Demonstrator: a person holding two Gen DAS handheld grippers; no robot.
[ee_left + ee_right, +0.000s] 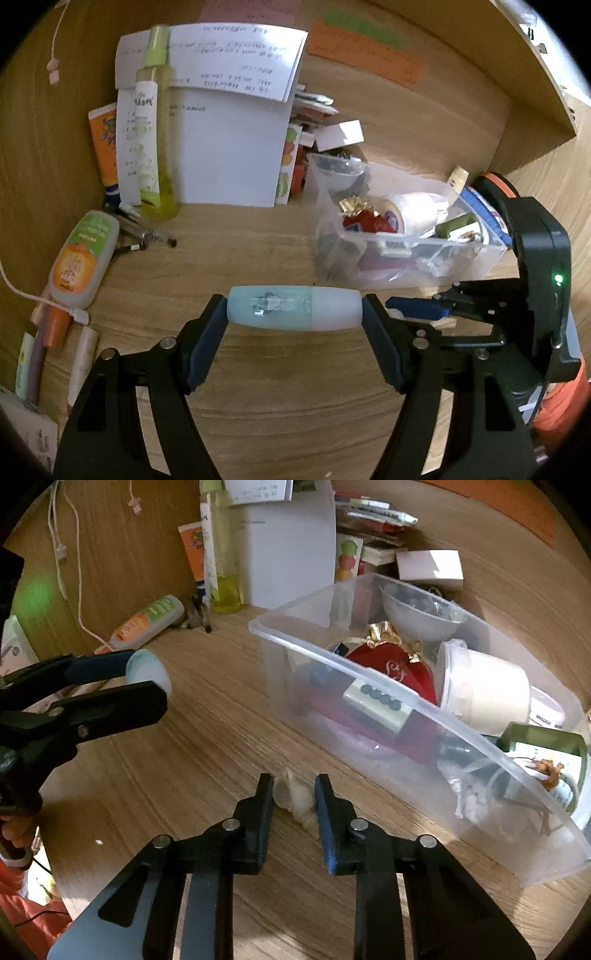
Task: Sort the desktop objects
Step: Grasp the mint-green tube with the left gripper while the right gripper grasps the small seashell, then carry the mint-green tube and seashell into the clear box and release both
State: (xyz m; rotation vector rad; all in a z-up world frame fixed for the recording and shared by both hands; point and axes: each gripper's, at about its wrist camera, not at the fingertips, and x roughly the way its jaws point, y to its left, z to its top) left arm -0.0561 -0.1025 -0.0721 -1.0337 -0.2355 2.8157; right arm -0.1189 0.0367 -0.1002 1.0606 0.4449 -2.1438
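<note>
My left gripper (294,314) is shut on a pale teal tube-shaped bottle (293,308), held end to end above the wooden desk; it also shows in the right wrist view (147,670). My right gripper (294,794) is shut on a small white seashell (295,797), low over the desk. A clear plastic bin (369,679) full of small items stands just right of the shell; in the left wrist view the bin (424,258) is beyond the bottle to the right.
A tall yellow-green spray bottle (153,125), an orange tube (105,147) and white papers (229,147) stand at the back. An orange-label bottle (83,258), pens (144,232) and a white cable (37,295) lie left. Books (376,524) stack behind the bin.
</note>
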